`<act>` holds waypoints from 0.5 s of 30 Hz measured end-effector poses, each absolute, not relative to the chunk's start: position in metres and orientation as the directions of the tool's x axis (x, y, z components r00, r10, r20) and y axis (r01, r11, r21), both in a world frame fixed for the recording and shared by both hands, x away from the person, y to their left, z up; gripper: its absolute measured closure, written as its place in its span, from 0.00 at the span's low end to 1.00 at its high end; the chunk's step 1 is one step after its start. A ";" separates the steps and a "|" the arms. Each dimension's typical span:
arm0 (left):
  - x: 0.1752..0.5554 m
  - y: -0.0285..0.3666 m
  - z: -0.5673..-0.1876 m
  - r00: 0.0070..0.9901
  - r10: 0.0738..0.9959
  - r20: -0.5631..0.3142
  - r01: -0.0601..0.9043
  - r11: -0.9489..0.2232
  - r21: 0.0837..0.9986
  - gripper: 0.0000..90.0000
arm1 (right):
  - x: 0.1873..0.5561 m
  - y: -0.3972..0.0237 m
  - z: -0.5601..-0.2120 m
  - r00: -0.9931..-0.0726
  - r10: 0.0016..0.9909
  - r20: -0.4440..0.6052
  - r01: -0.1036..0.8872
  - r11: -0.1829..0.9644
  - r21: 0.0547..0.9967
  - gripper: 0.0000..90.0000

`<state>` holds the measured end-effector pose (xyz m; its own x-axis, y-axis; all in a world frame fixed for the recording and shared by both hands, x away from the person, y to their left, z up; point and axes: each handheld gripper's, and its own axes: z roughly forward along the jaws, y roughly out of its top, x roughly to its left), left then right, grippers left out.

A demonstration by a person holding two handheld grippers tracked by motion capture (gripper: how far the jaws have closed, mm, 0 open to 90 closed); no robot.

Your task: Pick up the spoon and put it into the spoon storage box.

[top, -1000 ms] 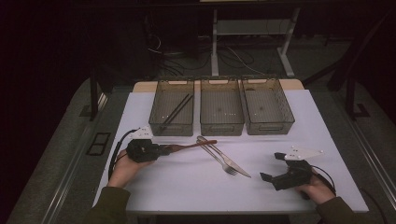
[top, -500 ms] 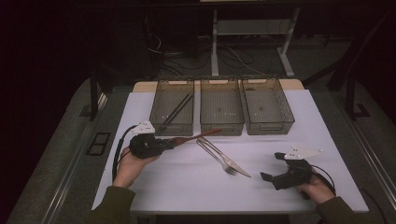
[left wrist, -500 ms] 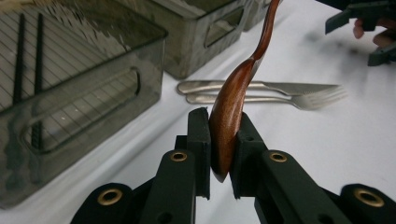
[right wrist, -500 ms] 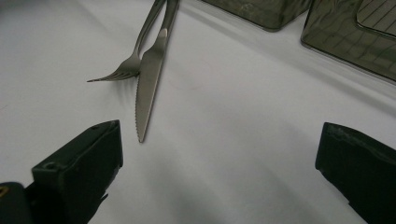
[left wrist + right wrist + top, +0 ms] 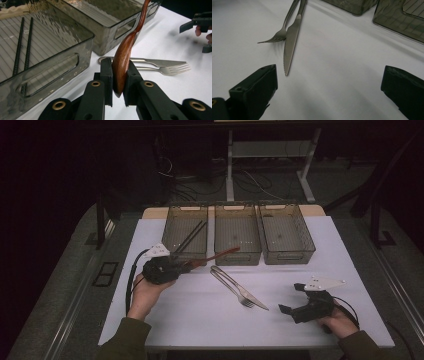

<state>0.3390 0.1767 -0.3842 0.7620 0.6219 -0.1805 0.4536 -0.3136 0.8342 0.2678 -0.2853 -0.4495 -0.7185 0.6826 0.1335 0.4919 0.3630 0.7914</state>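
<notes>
A brown wooden spoon (image 5: pixel 125 52) is pinched by its bowl between the black jaws of my left gripper (image 5: pixel 118 80). In the high view the left gripper (image 5: pixel 186 265) hovers off the table at the left, and the wooden spoon (image 5: pixel 220 254) points its handle toward the middle bin (image 5: pixel 237 231). A steel knife (image 5: pixel 235 286) and fork (image 5: pixel 239 295) lie side by side mid-table. My right gripper (image 5: pixel 286 309) rests open near the front right, and in its own view the right gripper (image 5: pixel 328 86) faces the knife (image 5: pixel 291 40) and fork (image 5: pixel 279 35).
Three smoky clear bins stand in a row at the back of the white sheet: the left bin (image 5: pixel 186 231) holds two black chopsticks (image 5: pixel 189 238), and the right bin (image 5: pixel 286 231) looks bare. A cable (image 5: pixel 131 280) trails from the left gripper.
My left gripper has lifted with the wooden spoon and moved back toward the bins, the handle now reaching the middle bin's front. The right gripper has stayed put.
</notes>
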 end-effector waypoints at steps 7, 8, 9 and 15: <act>0.348 0.172 -0.377 0.751 0.633 -0.188 0.453 -0.286 0.845 0.88 | 0.267 -0.286 -0.449 -0.719 0.682 0.133 0.492 0.365 0.791 0.00; 0.350 0.170 -0.376 0.751 0.634 -0.187 0.451 -0.284 0.846 0.88 | 0.267 -0.285 -0.449 -0.719 0.682 0.133 0.492 0.365 0.790 0.00; 0.351 0.169 -0.374 0.749 0.635 -0.188 0.451 -0.281 0.847 0.88 | 0.267 -0.285 -0.449 -0.720 0.681 0.132 0.491 0.366 0.790 0.00; 0.363 0.158 -0.368 0.740 0.648 -0.179 0.446 -0.275 0.852 0.88 | 0.267 -0.286 -0.449 -0.718 0.684 0.132 0.492 0.364 0.791 0.00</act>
<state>0.3629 0.1584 -0.3678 0.7403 0.6481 -0.1787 0.4460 -0.2746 0.8519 0.2673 -0.2856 -0.4491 -0.7178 0.6836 0.1319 0.4921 0.3641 0.7908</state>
